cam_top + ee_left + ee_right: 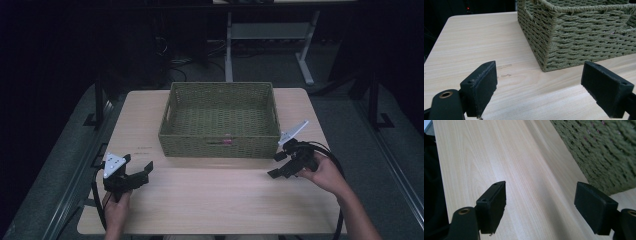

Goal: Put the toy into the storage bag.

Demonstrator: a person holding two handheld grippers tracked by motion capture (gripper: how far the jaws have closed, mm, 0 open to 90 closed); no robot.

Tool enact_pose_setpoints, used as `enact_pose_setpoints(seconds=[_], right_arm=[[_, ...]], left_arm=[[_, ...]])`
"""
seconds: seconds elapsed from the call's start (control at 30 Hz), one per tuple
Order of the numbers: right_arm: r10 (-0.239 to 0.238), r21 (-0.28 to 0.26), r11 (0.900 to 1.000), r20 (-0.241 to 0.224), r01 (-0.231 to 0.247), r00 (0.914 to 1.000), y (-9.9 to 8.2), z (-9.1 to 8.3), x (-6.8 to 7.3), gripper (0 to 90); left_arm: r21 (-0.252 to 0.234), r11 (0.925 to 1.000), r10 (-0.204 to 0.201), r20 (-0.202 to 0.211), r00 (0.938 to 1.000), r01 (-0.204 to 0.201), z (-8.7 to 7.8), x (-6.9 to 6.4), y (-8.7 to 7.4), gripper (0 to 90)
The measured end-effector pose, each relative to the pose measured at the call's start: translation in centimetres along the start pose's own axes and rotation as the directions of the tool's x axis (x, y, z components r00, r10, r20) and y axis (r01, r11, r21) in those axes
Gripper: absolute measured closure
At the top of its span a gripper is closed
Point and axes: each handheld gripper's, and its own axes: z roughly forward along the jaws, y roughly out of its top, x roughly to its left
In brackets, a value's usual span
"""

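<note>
Woven green wicker sets your landmark: the basket sits at the middle of the table, towards the far edge, and something small and pink shows through its near wall (too small to name). From the high view, your left gripper rests on the table well to the near left of the basket, and your right gripper hovers just off the basket's near right corner, jaws pointing left along the near wall. Both stand released, with nothing between the jaws.

Left gripper view: the jaws gape wide over bare wood, and the basket's near left corner lies ahead and to the right, well apart from the pads.

Right gripper view: again parted and empty, the pads frame the tabletop, while the basket's wall runs close along the right side, blurred.

Your risks, as I judge them, come from that closeness. If you sweep the right gripper further in, the outer jaw may snag the weave and drag or tip the basket. If you reach over the rim from this low angle, the jaw could catch the near wall. The trailing cable loops beside your right hand and could hook the table's edge.
</note>
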Motion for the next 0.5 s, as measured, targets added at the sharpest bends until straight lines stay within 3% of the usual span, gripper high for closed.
enact_pose_setpoints(seconds=[0.33, 0.5], right_arm=[[0.007, -0.004, 1.0, 0.0, -0.007, 1.0, -1.3, 0.4, 0.8, 24.3], [0.013, -0.02, 0.9997, 0.017, -0.013, 0.9998, -2.4, 0.5, 2.0, 22.9]], left_arm=[[-0.001, 1.0, -0.002, 0.0, 1.0, 0.002, 0.0, 0.0, 0.0, 13.0], [-0.001, 1.0, 0.001, 0.002, 1.0, -0.001, 0.1, 0.0, 0.0, 13.0]])
